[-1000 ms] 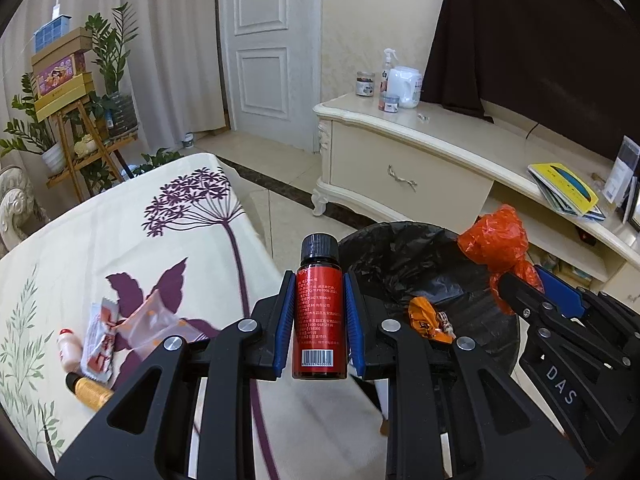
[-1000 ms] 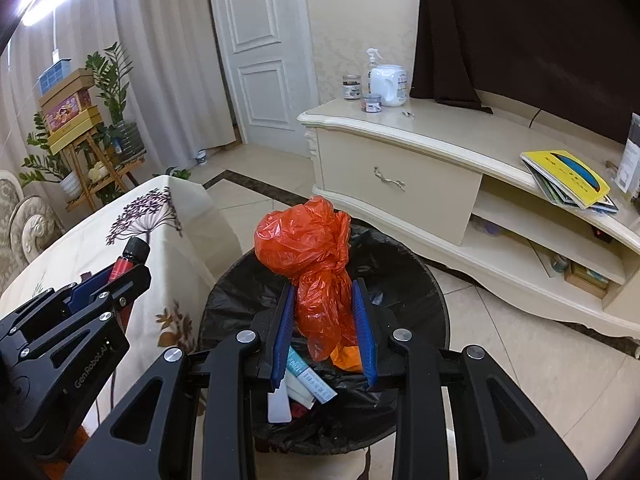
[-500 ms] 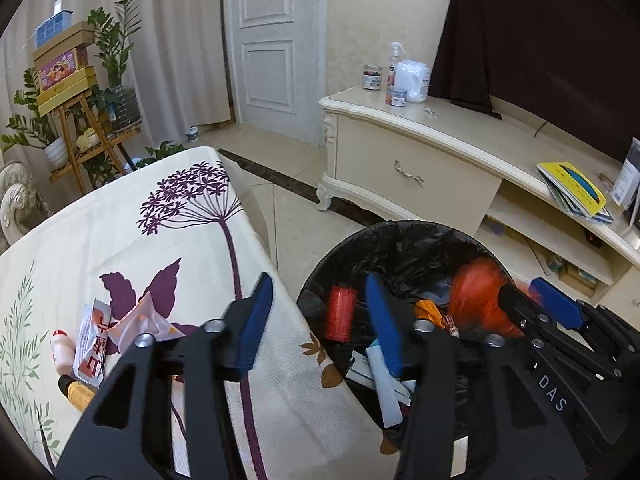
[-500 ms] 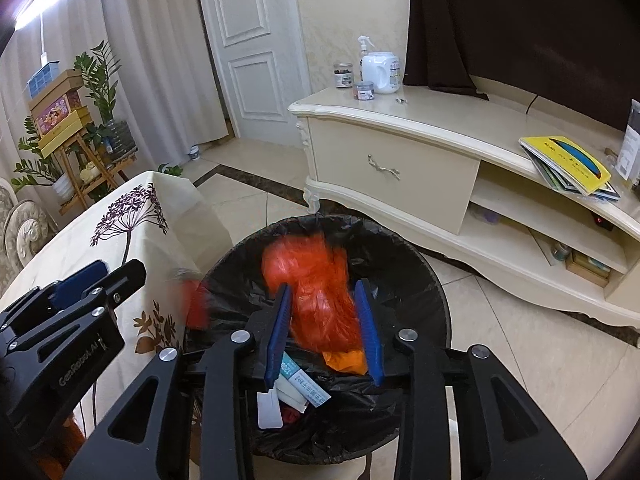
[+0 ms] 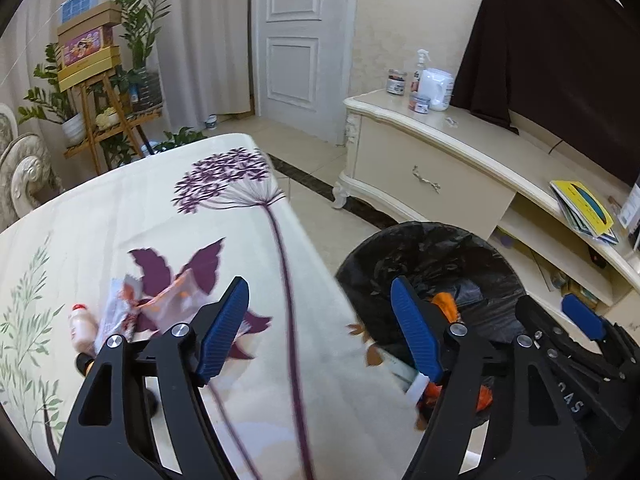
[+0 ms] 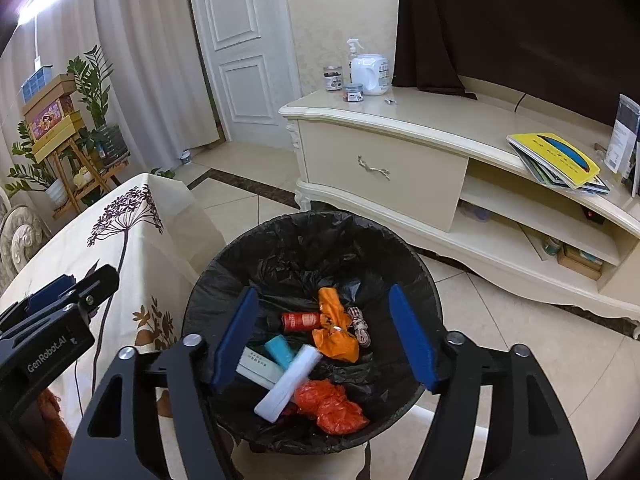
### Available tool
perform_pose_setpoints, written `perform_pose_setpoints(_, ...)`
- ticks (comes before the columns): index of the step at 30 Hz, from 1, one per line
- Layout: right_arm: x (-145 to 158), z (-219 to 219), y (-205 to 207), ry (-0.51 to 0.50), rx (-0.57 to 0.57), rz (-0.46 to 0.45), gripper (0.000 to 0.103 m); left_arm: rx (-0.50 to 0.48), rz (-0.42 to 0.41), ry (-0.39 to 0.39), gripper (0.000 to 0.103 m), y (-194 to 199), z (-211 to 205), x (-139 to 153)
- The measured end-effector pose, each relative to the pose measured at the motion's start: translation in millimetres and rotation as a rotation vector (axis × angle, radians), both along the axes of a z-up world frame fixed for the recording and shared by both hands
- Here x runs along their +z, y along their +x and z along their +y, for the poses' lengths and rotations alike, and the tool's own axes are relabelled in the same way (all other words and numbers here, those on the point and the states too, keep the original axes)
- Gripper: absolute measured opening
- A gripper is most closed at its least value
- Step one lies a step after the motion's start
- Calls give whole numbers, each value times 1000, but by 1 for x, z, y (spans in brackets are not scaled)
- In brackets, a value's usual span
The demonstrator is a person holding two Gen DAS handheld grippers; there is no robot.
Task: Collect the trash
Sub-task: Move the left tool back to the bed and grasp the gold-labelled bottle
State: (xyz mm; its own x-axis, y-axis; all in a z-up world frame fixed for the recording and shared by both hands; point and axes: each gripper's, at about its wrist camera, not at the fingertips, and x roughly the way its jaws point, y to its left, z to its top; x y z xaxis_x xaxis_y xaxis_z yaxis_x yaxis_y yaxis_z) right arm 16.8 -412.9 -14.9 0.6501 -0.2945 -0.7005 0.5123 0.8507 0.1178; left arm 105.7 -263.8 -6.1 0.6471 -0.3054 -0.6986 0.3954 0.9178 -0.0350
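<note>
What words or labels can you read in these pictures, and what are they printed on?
"GenRobot.AI": on the left gripper body, seen from the right wrist.
"DAS", partly cut off: on the right gripper body.
Print on the red bottle, jars and yellow booklet: too small to read.

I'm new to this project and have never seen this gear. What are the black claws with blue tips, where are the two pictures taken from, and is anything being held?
Each claw is a hand-held gripper; a person carries one in each hand, and a camera on each looks forward along its fingers. One picture is from the left gripper, over a table with a flowered cloth. The other is from the right gripper, over a black-lined bin. Both have just been opening and hold nothing. In the bin lie a red bottle and a red-orange bag among other rubbish. Still on the table: a small bottle and crumpled wrappers.
</note>
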Motion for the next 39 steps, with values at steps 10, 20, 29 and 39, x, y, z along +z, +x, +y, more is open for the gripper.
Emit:
perform_pose_setpoints(10,4,36,6,1,77,5,78,73,20,9,73,-11,49,1)
perform_pose_setpoints(20,5,79,19,19,173,5,78,188,59,40,74,-9,105,-10)
perform_pose_setpoints(29,2,100,22,33,222,12,78,224,87,49,74,-11,130,-18)
perform_pose_setpoints(39,-2,109,22,54,243,18,78,236,126,43,74,-17,153,-24)
